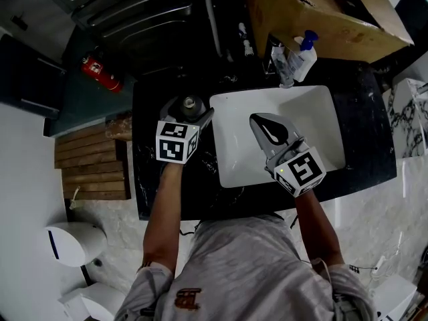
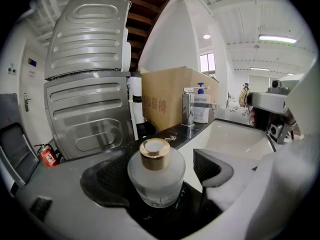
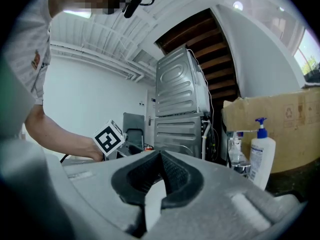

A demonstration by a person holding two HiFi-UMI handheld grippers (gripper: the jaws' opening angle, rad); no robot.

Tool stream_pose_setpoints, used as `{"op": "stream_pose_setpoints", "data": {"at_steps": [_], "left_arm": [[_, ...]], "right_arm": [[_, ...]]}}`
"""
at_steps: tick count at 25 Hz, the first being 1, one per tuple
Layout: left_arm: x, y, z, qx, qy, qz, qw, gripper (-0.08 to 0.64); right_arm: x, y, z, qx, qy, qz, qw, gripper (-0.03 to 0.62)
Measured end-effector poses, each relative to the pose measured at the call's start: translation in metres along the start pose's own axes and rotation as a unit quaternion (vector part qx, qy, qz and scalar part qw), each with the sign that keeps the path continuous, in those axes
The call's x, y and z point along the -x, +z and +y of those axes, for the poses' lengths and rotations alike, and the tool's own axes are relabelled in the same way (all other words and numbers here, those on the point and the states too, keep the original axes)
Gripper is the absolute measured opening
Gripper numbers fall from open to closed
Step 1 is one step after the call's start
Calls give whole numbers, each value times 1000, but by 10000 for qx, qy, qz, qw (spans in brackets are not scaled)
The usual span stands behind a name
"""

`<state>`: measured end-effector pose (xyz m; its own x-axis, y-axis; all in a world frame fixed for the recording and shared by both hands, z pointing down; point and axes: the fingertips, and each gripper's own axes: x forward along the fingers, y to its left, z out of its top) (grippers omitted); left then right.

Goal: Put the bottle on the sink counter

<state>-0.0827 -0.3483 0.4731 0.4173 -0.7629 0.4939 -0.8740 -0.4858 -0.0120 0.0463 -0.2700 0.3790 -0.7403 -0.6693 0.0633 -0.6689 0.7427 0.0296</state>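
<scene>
A frosted glass bottle (image 1: 192, 103) with a gold cap stands upright on the black sink counter (image 1: 150, 192), left of the white basin (image 1: 314, 112). My left gripper (image 1: 192, 110) reaches around it from the near side, jaws open. In the left gripper view the bottle (image 2: 155, 176) sits between the dark pads (image 2: 107, 181), with a visible gap on the right side. My right gripper (image 1: 257, 120) hovers over the basin; in the right gripper view (image 3: 161, 156) its jaws are shut with nothing between them.
A chrome tap (image 1: 281, 62) and a blue-topped pump dispenser (image 1: 302, 55) stand behind the basin, in front of a cardboard box (image 1: 321, 12). A metal appliance (image 2: 85, 84) rises beyond the counter's far left end. A red fire extinguisher (image 1: 101, 73) lies on the floor.
</scene>
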Motion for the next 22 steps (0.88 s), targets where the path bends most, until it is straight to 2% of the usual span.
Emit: {"op": "stream_pose_setpoints", "data": {"at_steps": [4, 9, 13, 18, 22], "left_arm": [[23, 21, -4, -62, 23, -312, 9995, 408], [62, 61, -26, -145, -199, -1050, 9942, 408], [95, 93, -57, -261, -530, -1761, 9826, 393], [130, 123, -83, -236, -878, -2449, 9653, 297], [150, 136, -98, -199, -1018, -2722, 9566, 217]], "right_arm": [[0, 9, 3, 20, 3, -91, 10000, 0], [1, 32, 8, 99, 40, -295, 9995, 0], [4, 51, 15, 132, 115, -457, 9988, 0], [5, 70, 27, 194, 231, -607, 9977, 0], [8, 83, 35, 99, 322, -755, 9966, 0]]}}
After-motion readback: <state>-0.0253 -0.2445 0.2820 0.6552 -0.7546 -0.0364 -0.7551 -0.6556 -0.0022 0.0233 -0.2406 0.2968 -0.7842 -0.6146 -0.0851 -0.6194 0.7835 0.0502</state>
